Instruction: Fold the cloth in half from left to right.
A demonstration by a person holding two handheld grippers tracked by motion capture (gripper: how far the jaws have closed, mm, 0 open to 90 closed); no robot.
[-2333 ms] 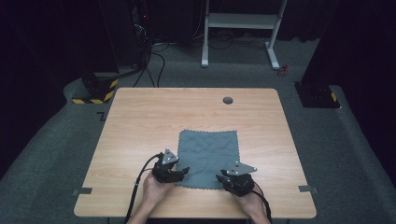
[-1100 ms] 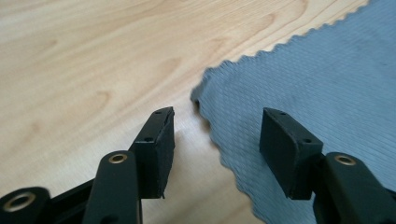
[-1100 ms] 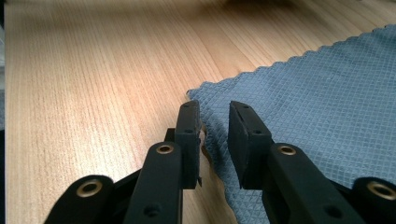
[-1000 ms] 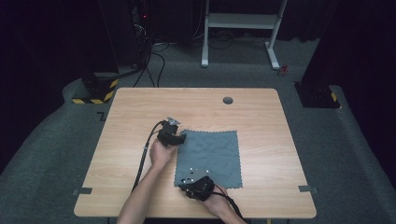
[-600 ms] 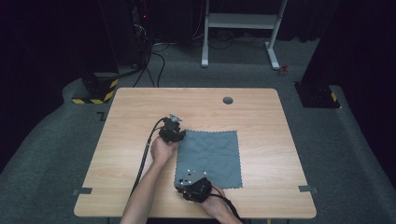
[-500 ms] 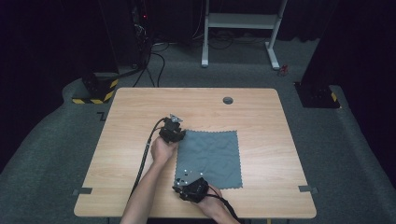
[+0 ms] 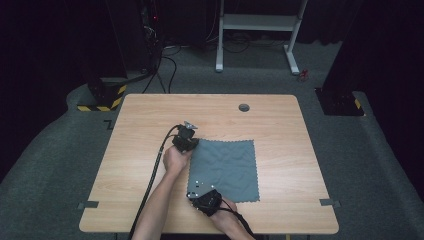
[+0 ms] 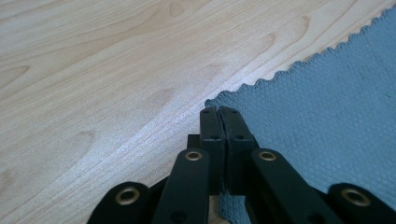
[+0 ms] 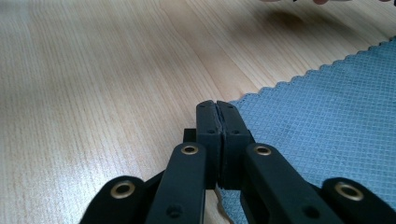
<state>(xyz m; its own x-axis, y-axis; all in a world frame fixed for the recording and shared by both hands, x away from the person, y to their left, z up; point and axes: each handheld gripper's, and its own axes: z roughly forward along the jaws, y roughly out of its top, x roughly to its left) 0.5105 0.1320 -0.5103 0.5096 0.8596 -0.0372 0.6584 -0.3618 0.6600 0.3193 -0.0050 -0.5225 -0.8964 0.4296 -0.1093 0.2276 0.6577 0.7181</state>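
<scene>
my left claw (image 8: 219,111) pinched tight at cloth's (image 7: 225,165) far-left corner | my right claw (image 9: 217,105) pinched tight at near-left corner | cloth flat, mid-table (image 7: 140,125) | step: likely gripping left edge to fold | next: lift both corners evenly

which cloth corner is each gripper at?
Left gripper sits at the far-left corner of the grey cloth; right gripper at the near-left corner. Both right-hand corners lie free.
</scene>
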